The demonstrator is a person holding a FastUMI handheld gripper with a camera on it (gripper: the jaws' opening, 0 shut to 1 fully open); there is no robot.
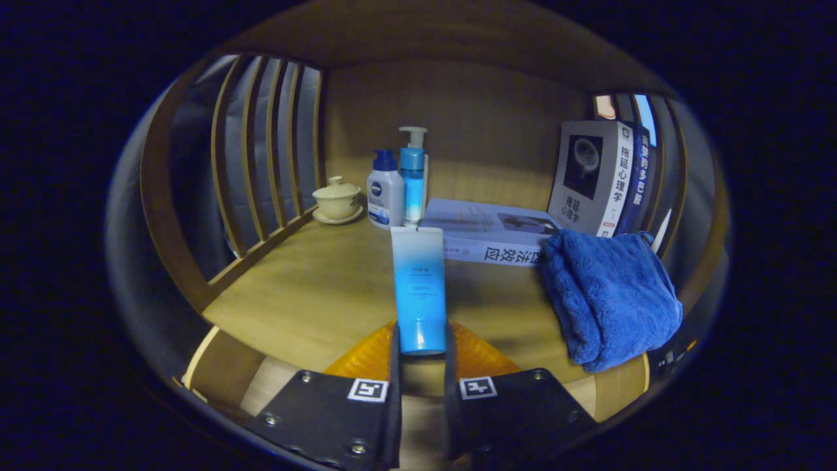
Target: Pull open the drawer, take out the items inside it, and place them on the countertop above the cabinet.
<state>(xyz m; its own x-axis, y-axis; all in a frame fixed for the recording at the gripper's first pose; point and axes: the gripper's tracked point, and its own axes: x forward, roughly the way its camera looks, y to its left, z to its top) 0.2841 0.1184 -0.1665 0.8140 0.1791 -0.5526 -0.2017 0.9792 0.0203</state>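
Holding a blue-and-white tube (418, 291) upright, the tongs (422, 356) were clamped on its lower end, one finger pressed to each side, cap end down and just above the wooden surface (307, 294). Looked like the set-down stage of the task, with the tube over the countertop and not yet released. Main worry: tall and narrow and standing on a small cap, so likely to tip the moment the fingers let go, especially if released a touch above the wood rather than resting on it. Could then roll toward the blue towel (608, 297) slumped over the front edge just to the right, or off that edge altogether. Not much slack beyond it either: a book lying flat (490, 235) right behind the tube, plus a white lotion bottle (385, 196) and a blue pump bottle (412, 180) standing close together further back, so pushing too far forward risked knocking those over like skittles. Small lidded teacup on a saucer (337, 199) off to the left by the wooden slats, well clear. Upright books (598, 176) at the back right, also out of harm's way. Couldn't tell whether the cap was actually touching the wood yet, hidden by the fingers. Couldn't see the drawer from here, so no idea what was left inside.
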